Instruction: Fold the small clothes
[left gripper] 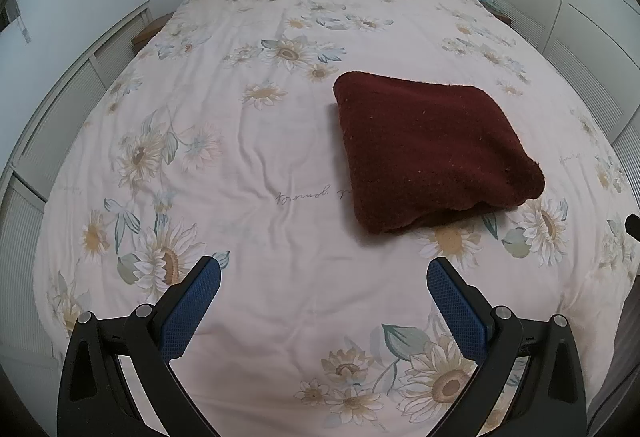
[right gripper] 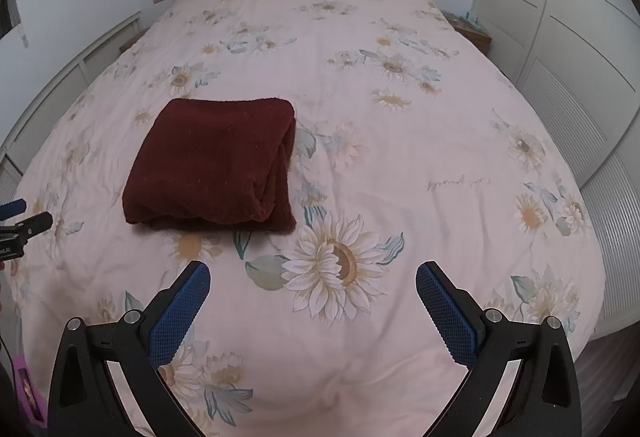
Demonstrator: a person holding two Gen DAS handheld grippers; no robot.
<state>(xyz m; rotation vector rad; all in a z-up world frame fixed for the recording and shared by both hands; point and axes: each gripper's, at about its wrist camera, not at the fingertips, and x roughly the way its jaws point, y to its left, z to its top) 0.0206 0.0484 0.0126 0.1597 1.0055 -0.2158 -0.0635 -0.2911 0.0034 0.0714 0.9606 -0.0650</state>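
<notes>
Bedding fills both views: a pale floral duvet (left gripper: 280, 141) spread fairly flat over the bed, which makes a broad, soft surface for folding. Going left to right, the left gripper (left gripper: 323, 277) hovers over the near part of the duvet with its blue pads (left gripper: 192, 301) spread wide and nothing between them; its tips also show at the left edge of the right wrist view. To its right and a little farther off lies the dark red garment (left gripper: 432, 153), a thick knitted piece (a sweater, I judge) folded into a compact rectangle, the stacked layers showing along its near and right edges; it rests near the middle of the bed, apart from both tools. Rightmost, the right gripper (right gripper: 313, 277) hangs above a large printed sunflower (right gripper: 340, 265), fingers likewise parted and empty. Both tools stand back from the bundle, which suggests the fold is finished or nearly so.
</notes>
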